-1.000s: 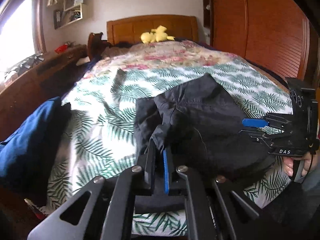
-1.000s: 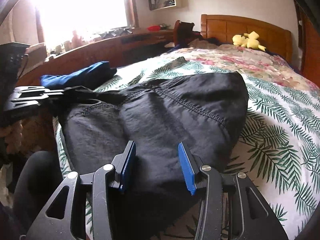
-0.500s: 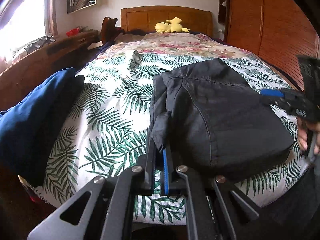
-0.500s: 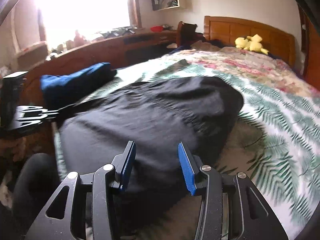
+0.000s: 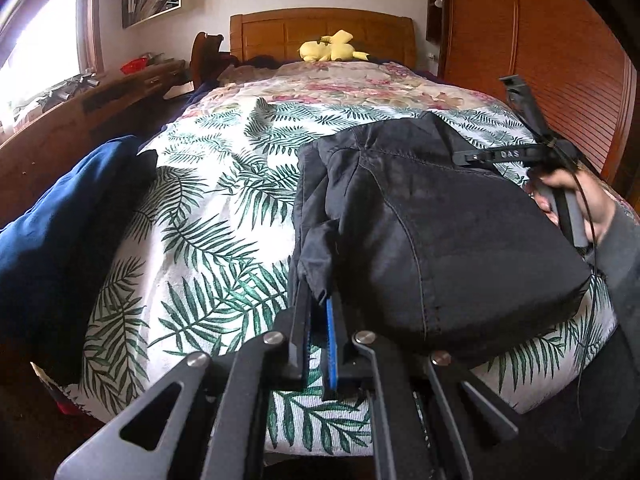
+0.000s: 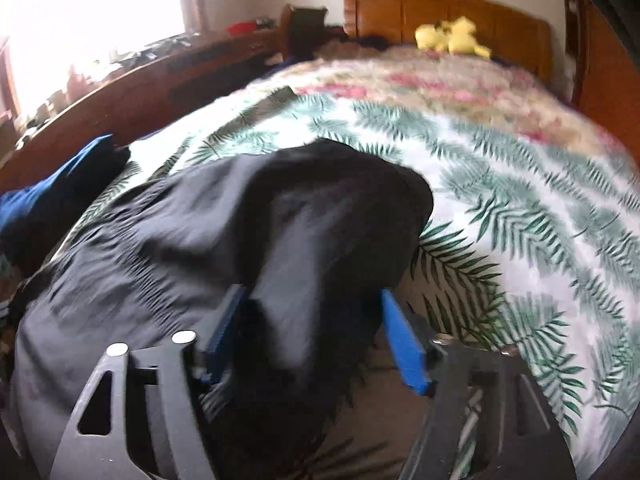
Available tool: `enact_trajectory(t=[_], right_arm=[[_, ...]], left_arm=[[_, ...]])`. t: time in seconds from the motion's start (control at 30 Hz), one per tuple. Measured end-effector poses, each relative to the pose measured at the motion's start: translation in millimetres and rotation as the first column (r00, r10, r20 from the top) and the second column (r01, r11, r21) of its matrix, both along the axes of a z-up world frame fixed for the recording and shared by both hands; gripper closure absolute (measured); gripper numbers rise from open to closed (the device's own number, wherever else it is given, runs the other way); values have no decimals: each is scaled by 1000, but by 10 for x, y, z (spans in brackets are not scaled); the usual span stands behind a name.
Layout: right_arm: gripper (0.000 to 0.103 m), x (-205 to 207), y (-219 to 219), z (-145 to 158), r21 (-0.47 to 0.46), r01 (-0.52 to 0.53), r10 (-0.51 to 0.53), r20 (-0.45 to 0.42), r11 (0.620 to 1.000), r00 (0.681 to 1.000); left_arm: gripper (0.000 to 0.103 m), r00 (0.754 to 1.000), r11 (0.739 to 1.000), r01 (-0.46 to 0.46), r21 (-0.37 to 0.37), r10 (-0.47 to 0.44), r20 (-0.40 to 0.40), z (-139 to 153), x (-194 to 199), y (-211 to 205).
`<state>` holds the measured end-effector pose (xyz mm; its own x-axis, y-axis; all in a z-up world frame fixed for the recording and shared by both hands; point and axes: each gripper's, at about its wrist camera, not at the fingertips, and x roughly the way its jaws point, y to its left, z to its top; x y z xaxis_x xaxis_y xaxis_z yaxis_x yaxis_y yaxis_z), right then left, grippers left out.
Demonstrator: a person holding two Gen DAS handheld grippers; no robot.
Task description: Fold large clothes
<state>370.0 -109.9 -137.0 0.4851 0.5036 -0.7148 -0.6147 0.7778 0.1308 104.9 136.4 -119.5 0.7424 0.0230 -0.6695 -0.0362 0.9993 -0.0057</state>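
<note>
1. The black garment (image 5: pixel 432 224), folded into a thick bundle, lies on the near right part of the palm-print bedspread (image 5: pixel 208 240).
2. The left gripper (image 5: pixel 318 312) has its fingers pinched together on a loose corner at the garment's near left edge.
3. The right gripper (image 6: pixel 312 332) has its blue pads (image 6: pixel 404 348) spread wide, with black fabric lying between them; this view is blurred.
4. A blue cloth pile (image 5: pixel 52 232) rests at the bed's left edge; a yellow plush toy (image 5: pixel 330 48) sits far off by the headboard.
</note>
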Motion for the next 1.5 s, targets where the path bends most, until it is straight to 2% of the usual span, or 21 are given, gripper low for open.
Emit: enact_trajectory(t=[0.13,0.23,0.3,0.5,0.67,0.87,1.23,1.5], right_arm=[[20,175,12,-186,42,-25,29,-101,999,994],[19,125,92,-247,-2,-62,62,-87,998,994],[19,106,85,-240,1,-63,63,-82,998,995],[18,159,45,-300,38,-59,63,-111,998,992],[17,164,49,-322,49,-53,59,-116,997,992],[17,160,30,-333,60,-50,57,-122,997,991],[17,174,12,-338,73,-50,60,-136,996,989],[16,209,-11,-359,99,-49,65,-162,994,985]], left_arm=[[98,1000,1000,-4,6,4,-17,47,29,-35],[97,1000,1000,-7,-12,7,-22,152,11,-14],[96,999,999,-7,-40,6,-37,208,-16,25],[86,999,1000,-25,-1,25,-48,289,-259,68],[80,994,999,26,-46,-31,-108,81,-330,-34],[75,984,999,23,-28,-28,-178,-202,-219,-146],[65,979,1000,4,-16,-7,-202,-317,-75,-176],[64,984,1000,-9,-15,6,-180,-338,-45,-177]])
